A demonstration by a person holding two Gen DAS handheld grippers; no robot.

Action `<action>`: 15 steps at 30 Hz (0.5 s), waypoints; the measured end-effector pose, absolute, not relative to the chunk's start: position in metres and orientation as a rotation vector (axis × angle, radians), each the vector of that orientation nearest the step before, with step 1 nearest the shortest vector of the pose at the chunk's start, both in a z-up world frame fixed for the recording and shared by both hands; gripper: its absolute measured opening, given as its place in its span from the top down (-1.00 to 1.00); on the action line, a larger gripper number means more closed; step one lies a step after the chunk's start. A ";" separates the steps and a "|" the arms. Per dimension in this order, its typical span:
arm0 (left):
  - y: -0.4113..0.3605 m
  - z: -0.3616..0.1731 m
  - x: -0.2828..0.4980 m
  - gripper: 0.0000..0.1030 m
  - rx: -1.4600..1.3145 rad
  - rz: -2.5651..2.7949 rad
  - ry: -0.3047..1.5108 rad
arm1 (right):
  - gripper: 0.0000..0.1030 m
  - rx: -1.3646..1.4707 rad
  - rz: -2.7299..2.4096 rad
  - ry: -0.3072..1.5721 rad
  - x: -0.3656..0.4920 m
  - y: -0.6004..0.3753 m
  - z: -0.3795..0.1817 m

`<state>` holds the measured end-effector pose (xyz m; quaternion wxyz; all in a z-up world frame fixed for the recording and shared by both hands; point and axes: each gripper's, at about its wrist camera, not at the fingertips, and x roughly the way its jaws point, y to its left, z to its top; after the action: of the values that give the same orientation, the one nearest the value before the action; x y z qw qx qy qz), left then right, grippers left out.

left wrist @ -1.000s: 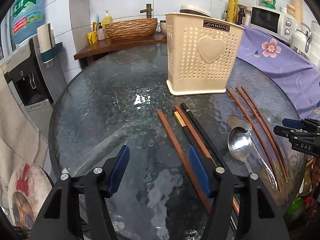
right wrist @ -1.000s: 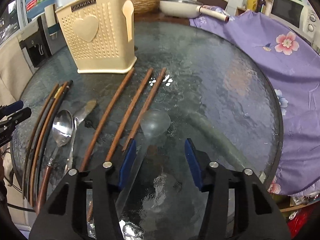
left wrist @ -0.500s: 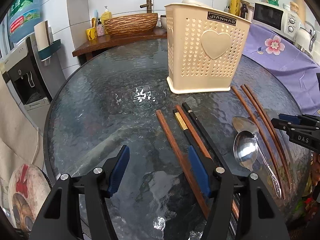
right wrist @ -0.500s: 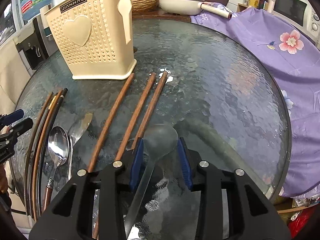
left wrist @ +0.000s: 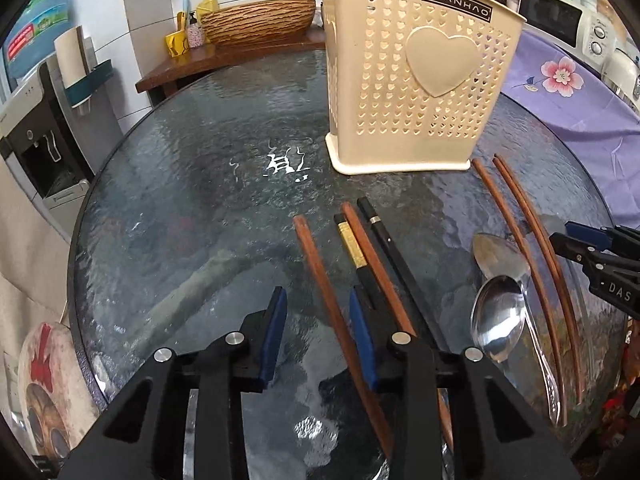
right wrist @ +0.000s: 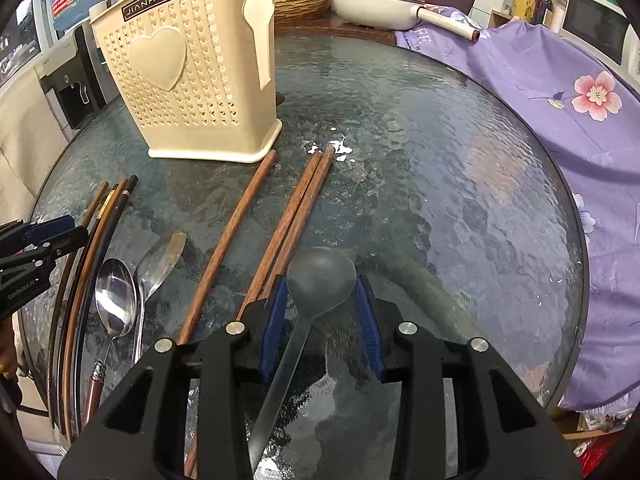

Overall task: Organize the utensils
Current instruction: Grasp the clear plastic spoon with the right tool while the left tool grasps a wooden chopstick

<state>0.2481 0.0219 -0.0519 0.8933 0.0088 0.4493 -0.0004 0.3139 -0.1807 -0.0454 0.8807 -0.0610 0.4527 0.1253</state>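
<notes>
Two blue pads of my right gripper [right wrist: 322, 312] sit against the bowl of a grey spoon [right wrist: 320, 276], holding it at lower centre of the right wrist view, its handle running back between the fingers. My left gripper [left wrist: 318, 334] hangs partly open with nothing between its pads, low in the left wrist view above a brown chopstick [left wrist: 320, 276] on the glass table [left wrist: 180, 200]. Upper right there stands the cream utensil basket [left wrist: 412, 76].

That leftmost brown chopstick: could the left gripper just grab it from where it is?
Probably yes. The left gripper is open and empty, and the brown chopstick lies bare on the glass table, running between the fingers.
</notes>
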 end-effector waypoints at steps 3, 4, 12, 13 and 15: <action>0.022 -0.052 0.254 0.38 0.018 0.002 0.940 | 0.30 -0.125 0.262 0.951 0.318 -0.180 -0.044; 0.023 -0.052 0.256 0.38 0.014 0.004 0.945 | 0.30 -0.122 0.261 0.954 0.319 -0.180 -0.045; 0.021 -0.052 0.264 0.53 0.023 0.007 0.946 | 0.30 -0.131 0.270 0.958 0.323 -0.178 -0.045; 0.021 -0.052 0.264 0.57 0.025 0.006 0.945 | 0.30 -0.130 0.270 0.958 0.323 -0.177 -0.045; 0.020 -0.051 0.267 0.75 0.028 0.010 0.946 | 0.31 -0.134 0.272 0.956 0.323 -0.177 -0.045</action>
<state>0.2670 0.0203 -0.0509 0.8901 0.0133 0.4555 0.0048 0.3234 -0.1769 -0.0454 0.8769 -0.0644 0.4581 0.1302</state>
